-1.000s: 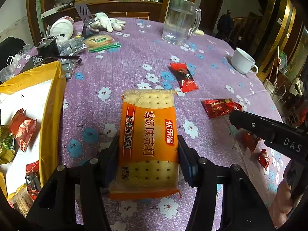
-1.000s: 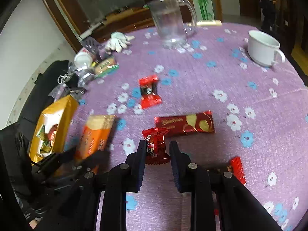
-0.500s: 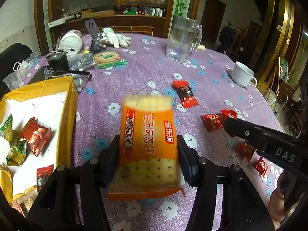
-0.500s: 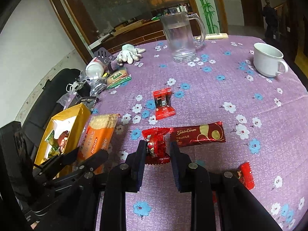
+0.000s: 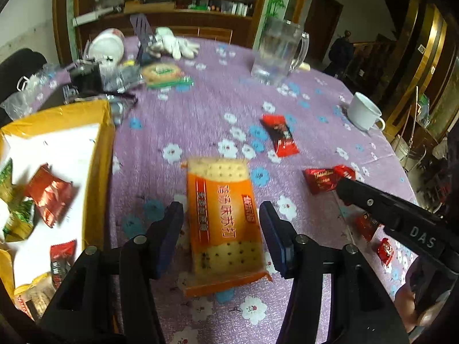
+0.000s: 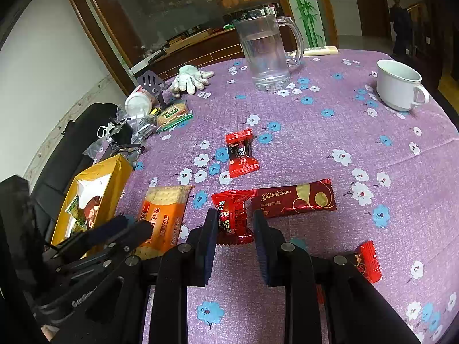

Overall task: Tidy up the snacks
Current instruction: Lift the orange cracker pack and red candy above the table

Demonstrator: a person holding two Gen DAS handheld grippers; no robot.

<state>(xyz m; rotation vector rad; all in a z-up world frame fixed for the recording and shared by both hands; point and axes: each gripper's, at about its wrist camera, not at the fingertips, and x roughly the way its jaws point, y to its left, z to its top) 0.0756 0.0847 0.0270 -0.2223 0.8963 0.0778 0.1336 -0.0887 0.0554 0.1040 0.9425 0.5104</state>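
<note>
An orange cracker pack (image 5: 223, 223) lies on the purple cloth between the fingers of my left gripper (image 5: 219, 209). A sliver of cloth shows at the left pad, so the pads do not press on it. The right wrist view shows the same pack (image 6: 163, 218) beside the yellow box (image 6: 114, 180). My right gripper (image 6: 233, 220) is shut on a red wrapped candy (image 6: 232, 209). A dark red Golden Crown bar (image 6: 292, 197) lies just right of it. Another red candy (image 6: 241, 154) lies farther back.
The yellow box (image 5: 97, 177) at the left holds several wrapped snacks. A small red candy (image 6: 368, 261) lies at the right. A glass jug (image 6: 266, 54) and a white cup (image 6: 398, 84) stand at the back. Gloves, bags and a biscuit pack (image 6: 172, 114) clutter the back left.
The cracker pack, squeezed by the left pads before, now looks smaller and slightly turned, with a gap at the left pad. Both views have tilted up. The right gripper keeps the red candy.
</note>
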